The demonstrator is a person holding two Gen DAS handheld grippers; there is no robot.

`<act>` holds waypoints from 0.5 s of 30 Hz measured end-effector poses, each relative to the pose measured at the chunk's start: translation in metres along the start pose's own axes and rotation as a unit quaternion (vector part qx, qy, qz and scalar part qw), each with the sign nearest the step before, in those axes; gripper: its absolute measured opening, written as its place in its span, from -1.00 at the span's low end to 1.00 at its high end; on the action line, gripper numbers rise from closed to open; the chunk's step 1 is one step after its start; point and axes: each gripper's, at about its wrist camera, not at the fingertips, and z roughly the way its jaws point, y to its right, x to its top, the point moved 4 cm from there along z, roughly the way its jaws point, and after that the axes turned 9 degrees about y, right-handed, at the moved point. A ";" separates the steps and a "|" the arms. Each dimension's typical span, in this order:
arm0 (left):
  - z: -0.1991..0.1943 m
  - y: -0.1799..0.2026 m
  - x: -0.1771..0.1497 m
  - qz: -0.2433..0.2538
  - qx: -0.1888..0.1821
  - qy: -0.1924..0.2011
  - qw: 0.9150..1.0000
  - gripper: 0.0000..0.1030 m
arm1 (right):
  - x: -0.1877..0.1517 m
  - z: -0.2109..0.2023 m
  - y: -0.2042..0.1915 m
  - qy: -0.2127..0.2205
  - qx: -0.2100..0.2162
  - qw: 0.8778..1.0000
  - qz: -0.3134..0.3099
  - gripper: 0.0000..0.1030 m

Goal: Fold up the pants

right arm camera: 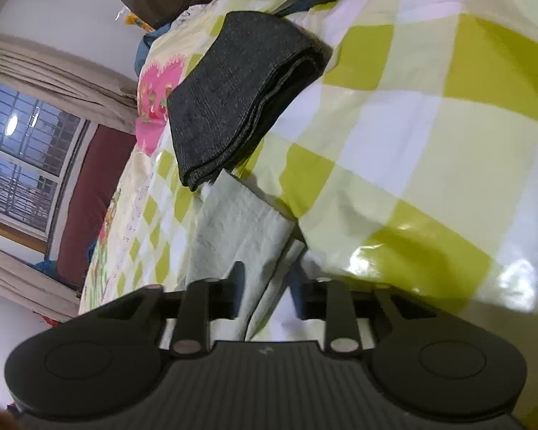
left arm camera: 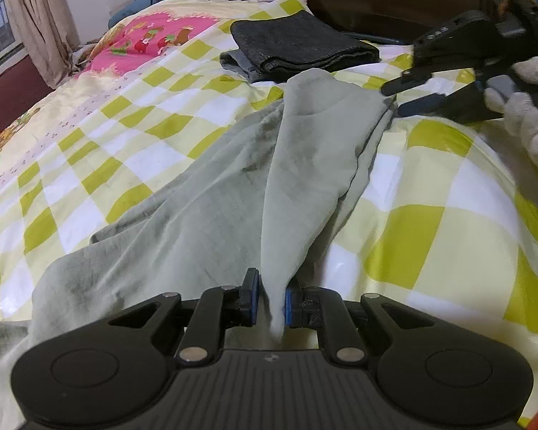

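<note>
One pale green pants [left arm camera: 204,215] lying across checked bedsheet [left arm camera: 448,215]. One dark grey folded garment [left arm camera: 297,46] sitting near headboard edge, one lighter grey piece [left arm camera: 238,64] peeking beneath it. Two grippers showing: left gripper [left arm camera: 272,302], right gripper [right arm camera: 267,288].

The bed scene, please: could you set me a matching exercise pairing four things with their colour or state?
Things:
1. pants
2. folded garment
3. left gripper
4. bedspread

Descriptions:
A. dark grey, stacked near the headboard
B. yellow-green and white checks
C. pale grey-green, spread out and partly lifted
D. shut on a bunch of fabric

Pairs: 1-C, 2-A, 3-D, 4-B
</note>
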 end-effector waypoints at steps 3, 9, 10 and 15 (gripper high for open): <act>-0.002 -0.001 0.000 -0.004 0.000 0.001 1.000 -0.45 | -0.001 0.019 -0.004 -0.007 0.002 1.000 0.002 -0.35; 0.001 -0.002 0.000 0.000 0.006 -0.004 1.000 -0.45 | -0.001 0.023 0.005 -0.012 0.024 0.999 0.039 -0.44; 0.000 -0.002 0.001 0.003 0.008 -0.004 1.000 -0.45 | -0.001 0.016 0.007 -0.012 0.029 0.999 0.045 -0.44; -0.001 -0.002 0.001 0.010 0.010 -0.005 1.000 -0.45 | -0.003 0.002 0.009 -0.015 0.023 0.999 0.021 -0.38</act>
